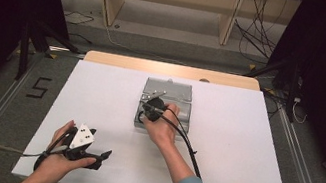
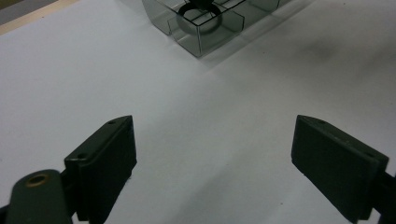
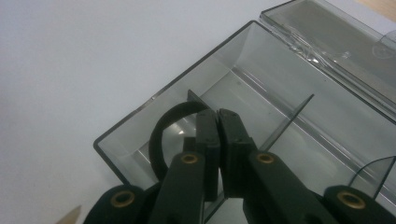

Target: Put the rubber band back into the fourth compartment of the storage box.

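A clear grey compartment box (image 1: 184,126) lies open at the table's middle, its lid (image 1: 169,88) folded back. My right gripper (image 1: 148,113) points down into a near-left compartment. In the right gripper view its jaws (image 3: 218,116) are pressed together, shut on a black ring (image 3: 159,140) that arcs up from the compartment floor to their tips. The box rim (image 3: 173,84) and lid (image 3: 327,32) lie beyond. My left gripper (image 1: 101,158) rests open near the table's front left, with bare table between its jaws (image 2: 215,154). It faces the box (image 2: 187,41) and the ring (image 2: 189,27).
The white table top (image 1: 242,151) has a wooden strip (image 1: 120,60) along its far edge. The right gripper's cable (image 1: 187,144) trails back over the forearm. Behind the table are a wooden shelf frame (image 1: 110,6), floor cables (image 1: 257,37) and dark stands (image 1: 24,47).
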Demonstrator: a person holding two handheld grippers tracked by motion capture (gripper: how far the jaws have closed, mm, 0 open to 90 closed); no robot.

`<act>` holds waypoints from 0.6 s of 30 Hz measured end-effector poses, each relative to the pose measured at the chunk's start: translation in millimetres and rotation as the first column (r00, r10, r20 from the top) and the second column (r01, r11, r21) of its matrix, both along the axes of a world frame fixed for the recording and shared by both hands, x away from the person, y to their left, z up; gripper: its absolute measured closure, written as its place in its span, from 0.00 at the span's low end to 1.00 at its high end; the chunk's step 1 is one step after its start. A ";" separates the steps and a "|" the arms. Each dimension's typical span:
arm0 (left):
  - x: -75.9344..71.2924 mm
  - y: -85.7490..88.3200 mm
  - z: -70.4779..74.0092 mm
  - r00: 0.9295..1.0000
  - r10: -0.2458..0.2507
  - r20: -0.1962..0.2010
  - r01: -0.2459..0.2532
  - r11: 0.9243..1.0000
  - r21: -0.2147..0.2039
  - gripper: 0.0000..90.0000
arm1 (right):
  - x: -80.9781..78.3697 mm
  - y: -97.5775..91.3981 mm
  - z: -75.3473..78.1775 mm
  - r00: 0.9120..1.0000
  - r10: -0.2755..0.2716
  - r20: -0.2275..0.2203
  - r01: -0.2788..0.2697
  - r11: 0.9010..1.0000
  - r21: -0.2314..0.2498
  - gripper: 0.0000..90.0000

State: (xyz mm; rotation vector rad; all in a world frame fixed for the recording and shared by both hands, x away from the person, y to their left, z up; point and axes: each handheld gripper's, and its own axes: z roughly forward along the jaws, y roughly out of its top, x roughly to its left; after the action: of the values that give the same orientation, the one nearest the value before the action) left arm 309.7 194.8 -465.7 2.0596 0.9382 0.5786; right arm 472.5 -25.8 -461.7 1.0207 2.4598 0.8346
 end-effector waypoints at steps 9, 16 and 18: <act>-0.1 0.1 0.1 1.000 -0.004 -0.002 0.004 1.000 0.004 0.15 | 1.6 1.6 -3.5 1.000 0.001 -0.026 -0.001 1.000 -0.004 0.98; -0.1 0.1 0.2 1.000 0.000 0.001 0.000 1.000 -0.001 0.15 | 2.5 2.4 -5.9 0.999 -0.002 -0.037 0.002 1.000 -0.004 0.98; -0.1 0.1 0.2 1.000 0.000 0.001 0.000 1.000 -0.001 0.15 | 2.2 2.5 -6.5 0.999 -0.001 -0.042 0.000 1.000 -0.007 0.97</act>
State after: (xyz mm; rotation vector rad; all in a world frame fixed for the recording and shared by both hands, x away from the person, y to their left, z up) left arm 309.5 194.9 -465.5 2.0585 0.9372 0.5789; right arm 474.8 -23.3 -468.3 1.0470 2.4955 0.8122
